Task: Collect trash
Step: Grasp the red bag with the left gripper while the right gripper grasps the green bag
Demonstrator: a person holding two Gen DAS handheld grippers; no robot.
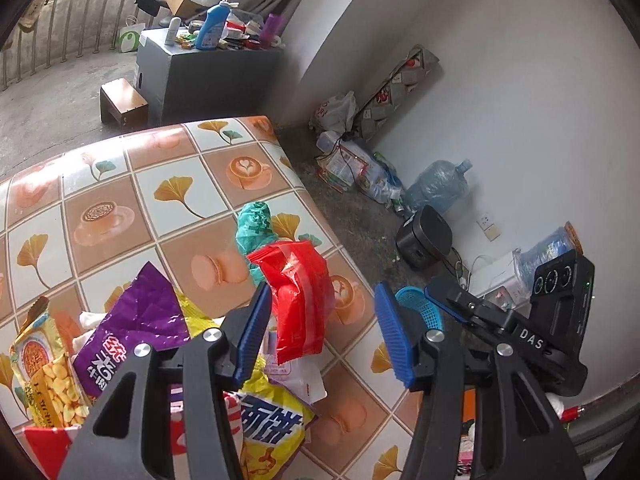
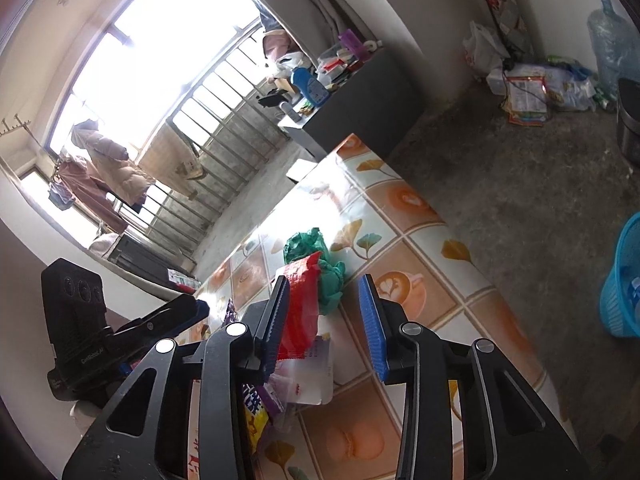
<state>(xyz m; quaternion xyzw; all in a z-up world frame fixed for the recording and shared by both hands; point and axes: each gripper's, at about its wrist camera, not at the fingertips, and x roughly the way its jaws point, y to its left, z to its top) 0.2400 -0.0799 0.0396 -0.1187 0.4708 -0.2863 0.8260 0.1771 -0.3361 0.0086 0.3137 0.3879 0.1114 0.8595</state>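
A red wrapper (image 1: 300,296) (image 2: 298,308) lies on a heap of snack packets on the tiled tablecloth table (image 1: 120,184). My left gripper (image 1: 323,287) is open around it: the wrapper rests against one blue pad and is apart from the other. My right gripper (image 2: 326,280) is also open, with the same wrapper beside one pad. A crumpled green bag (image 1: 254,224) (image 2: 316,252) sits just beyond. A purple packet (image 1: 136,328) and a yellow packet (image 1: 276,420) lie nearer. A blue mesh basket (image 1: 424,308) (image 2: 624,280) stands on the floor past the table's edge.
A grey cabinet (image 1: 208,76) loaded with bottles and a wooden stool (image 1: 124,104) stand beyond the table. Along the white wall are floor litter (image 1: 352,164), a water jug (image 1: 440,184) and a black cooker (image 1: 426,236).
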